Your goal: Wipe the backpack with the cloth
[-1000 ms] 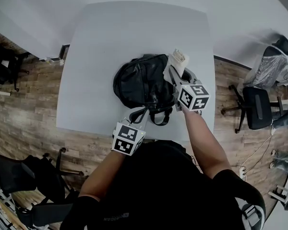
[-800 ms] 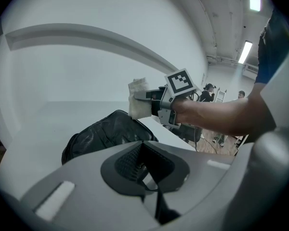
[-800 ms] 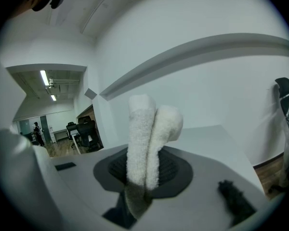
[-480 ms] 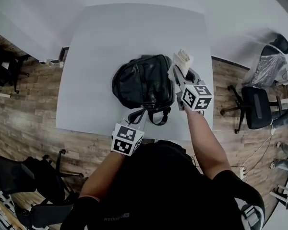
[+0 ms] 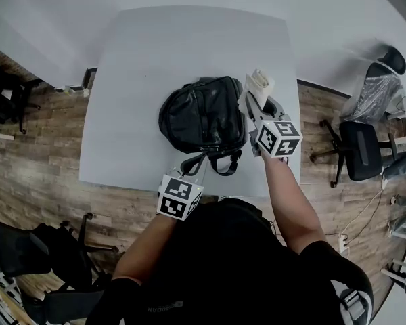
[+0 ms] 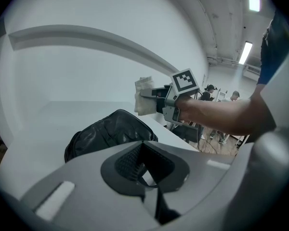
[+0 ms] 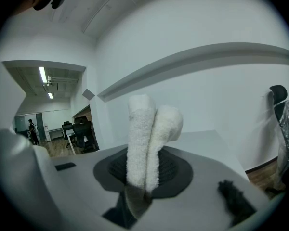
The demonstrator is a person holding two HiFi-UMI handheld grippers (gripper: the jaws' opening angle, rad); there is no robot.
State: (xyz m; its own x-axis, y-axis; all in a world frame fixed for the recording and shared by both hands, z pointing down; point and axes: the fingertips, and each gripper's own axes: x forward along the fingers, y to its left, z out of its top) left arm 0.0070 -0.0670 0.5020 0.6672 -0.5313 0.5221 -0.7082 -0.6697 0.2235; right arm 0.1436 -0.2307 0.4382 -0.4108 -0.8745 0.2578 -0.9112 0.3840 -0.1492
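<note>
A black backpack (image 5: pixel 203 122) lies on the white table (image 5: pixel 142 66), near its front edge; it also shows in the left gripper view (image 6: pixel 108 134). My right gripper (image 5: pixel 255 105) hovers just right of the backpack, shut on a folded white cloth (image 5: pixel 259 85). In the right gripper view that cloth (image 7: pixel 147 143) stands up from the shut right gripper (image 7: pixel 142 184). My left gripper (image 5: pixel 193 168) is at the backpack's near side, shut on a thin black strap (image 5: pixel 220 168). The strap (image 6: pixel 156 203) runs between the pads of the left gripper (image 6: pixel 144 177).
The table's front edge (image 5: pixel 122 183) runs just below the backpack. Office chairs stand on the wooden floor at the right (image 5: pixel 362 151) and lower left (image 5: pixel 27 246). People and desks show far off in the left gripper view (image 6: pixel 214 93).
The right gripper has drifted slightly to the right with the cloth, off the backpack's edge. The left gripper has stayed on the strap.
</note>
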